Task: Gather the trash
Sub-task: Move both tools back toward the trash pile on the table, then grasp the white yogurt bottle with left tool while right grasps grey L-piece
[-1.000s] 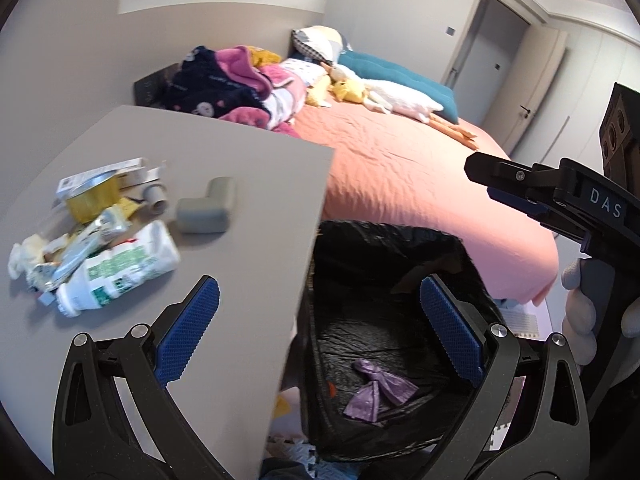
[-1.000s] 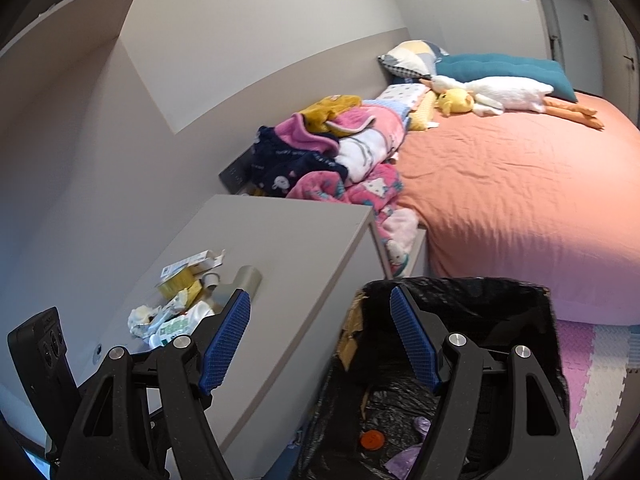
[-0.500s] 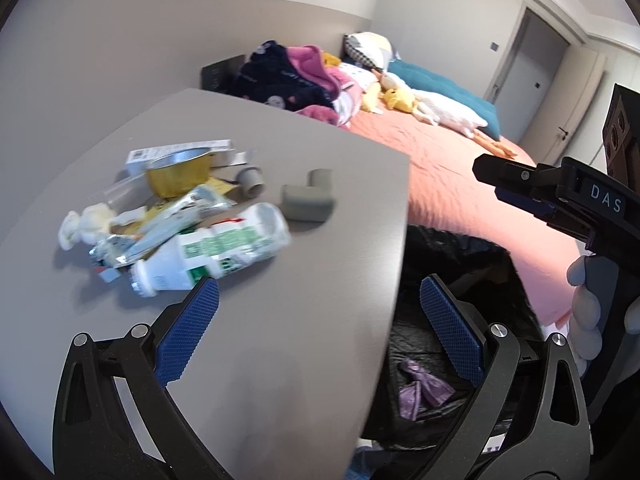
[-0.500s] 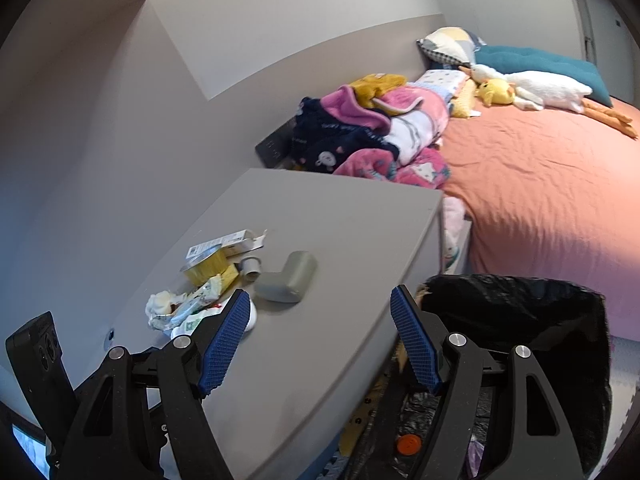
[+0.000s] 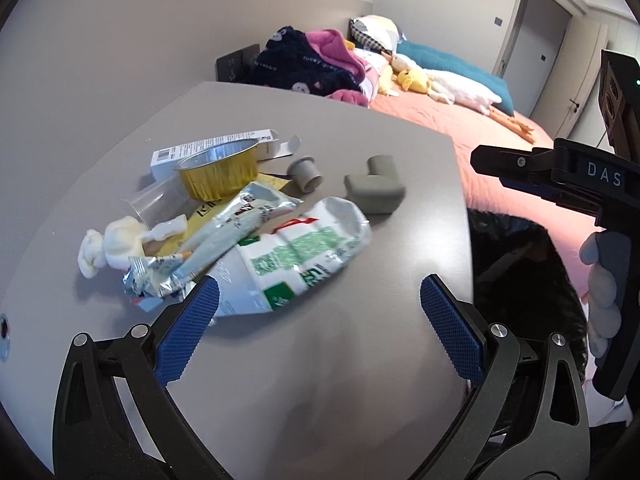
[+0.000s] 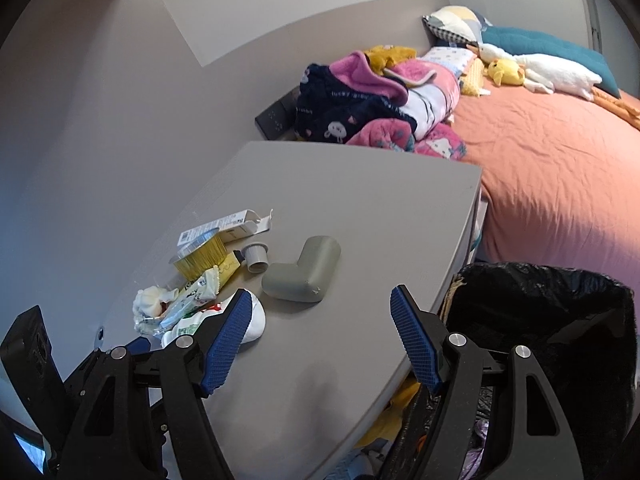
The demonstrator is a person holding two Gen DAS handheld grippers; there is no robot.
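A heap of trash lies on the grey table (image 5: 280, 380): a white and green wrapper (image 5: 300, 256), a silver packet (image 5: 224, 236), a gold foil cup (image 5: 218, 172), a white box (image 5: 212, 148), a crumpled tissue (image 5: 108, 248) and a small grey capsule (image 5: 306, 172). A grey L-shaped corner guard (image 5: 374, 192) lies beside them. My left gripper (image 5: 320, 320) is open and empty just short of the wrapper. My right gripper (image 6: 320, 336) is open and empty over the table's near edge, near the guard (image 6: 304, 272). The black-lined bin (image 6: 560, 320) stands at the table's right.
A bed with an orange sheet (image 6: 560, 168) lies beyond the table, with piled clothes (image 6: 368, 100) and plush toys (image 6: 536, 68) at its head. The wall runs along the table's left side. A door (image 5: 536, 32) is at the far right.
Both grippers swung left from over the bin to over the table. The trash heap now sits close in front of the left gripper. Both stayed open.
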